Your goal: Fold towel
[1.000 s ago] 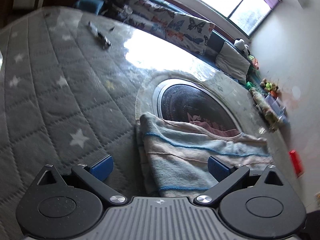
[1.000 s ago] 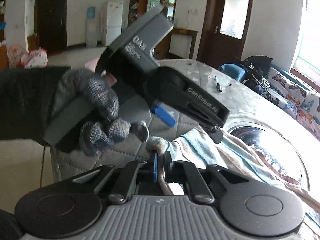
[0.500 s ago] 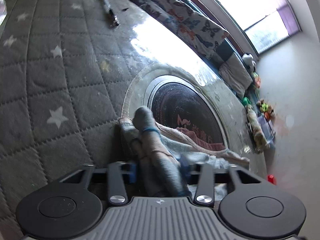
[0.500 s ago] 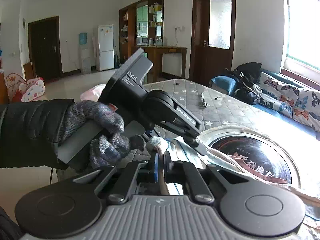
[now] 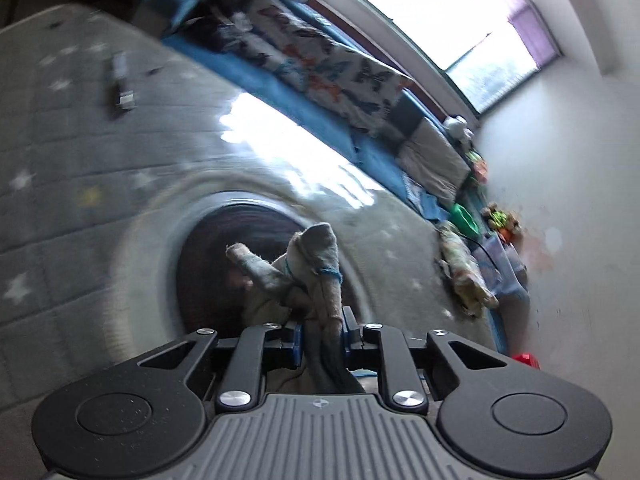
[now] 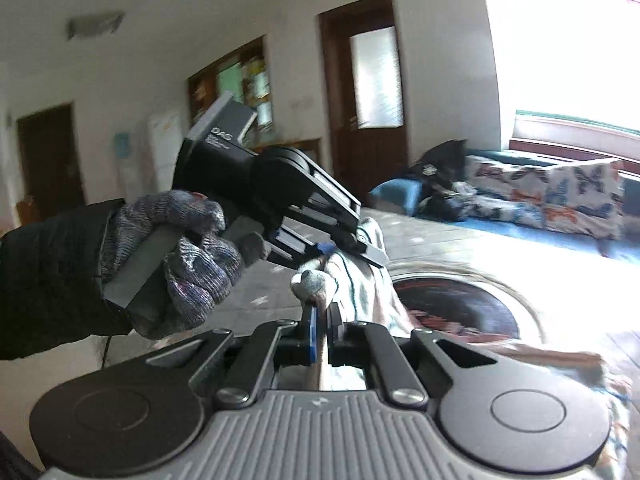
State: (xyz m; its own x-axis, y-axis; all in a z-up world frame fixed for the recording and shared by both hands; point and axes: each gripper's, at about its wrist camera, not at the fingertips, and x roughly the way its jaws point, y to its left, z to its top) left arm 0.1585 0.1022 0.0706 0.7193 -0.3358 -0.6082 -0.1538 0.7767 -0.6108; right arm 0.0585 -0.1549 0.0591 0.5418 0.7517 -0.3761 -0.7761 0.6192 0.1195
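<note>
The towel (image 5: pixel 316 268) is pale grey-beige with thin blue stripes. My left gripper (image 5: pixel 320 336) is shut on one bunched corner, which sticks up between the blue pads above the table. My right gripper (image 6: pixel 320 330) is shut on another corner of the towel (image 6: pixel 316 284). In the right wrist view the left gripper (image 6: pixel 340 244) is close in front, held by a gloved hand (image 6: pixel 192 256), with towel cloth hanging below it. The rest of the towel drops out of sight under both grippers.
A grey quilted cover with stars (image 5: pixel 60 184) lies on the table, with a round dark inset (image 5: pixel 240 248) in the middle. A pen-like object (image 5: pixel 120 84) lies far left. A sofa with butterfly cushions (image 5: pixel 328 76) runs along the window. Toys (image 5: pixel 468 268) sit by the wall.
My left gripper went from open over the flat towel to shut on its corner, then lifted it off the table. The right gripper stayed shut on its corner and rose too.
</note>
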